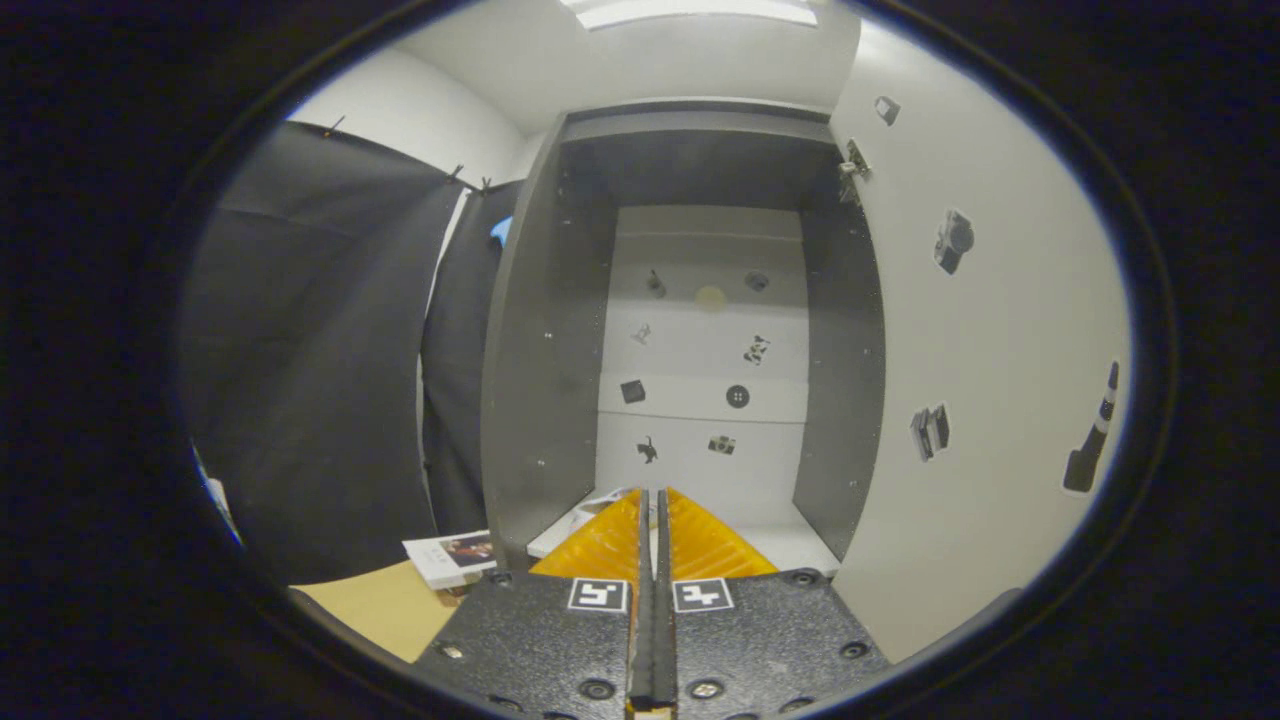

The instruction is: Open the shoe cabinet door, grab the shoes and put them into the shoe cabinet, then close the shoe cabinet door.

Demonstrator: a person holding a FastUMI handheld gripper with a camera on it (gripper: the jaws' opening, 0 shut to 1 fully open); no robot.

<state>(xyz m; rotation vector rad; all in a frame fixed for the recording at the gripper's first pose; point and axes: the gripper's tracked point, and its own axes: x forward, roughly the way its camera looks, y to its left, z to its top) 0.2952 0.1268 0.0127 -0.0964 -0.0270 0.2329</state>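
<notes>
Gripper [652,500] fingers pressed together, gripping nothing, aimed into the open shoe cabinet [700,330].
Cabinet just ahead, interior bare, door [980,380] swung out at right; booklet [452,557] on the floor left of the fingers.

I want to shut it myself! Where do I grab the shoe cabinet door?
Probably the free edge of the shoe cabinet door, farthest from the hinge, reached from its stickered inner face: it stands swung wide open, a flat panel. The gripper has its fingers pressed together on nothing, so open it first.
</notes>
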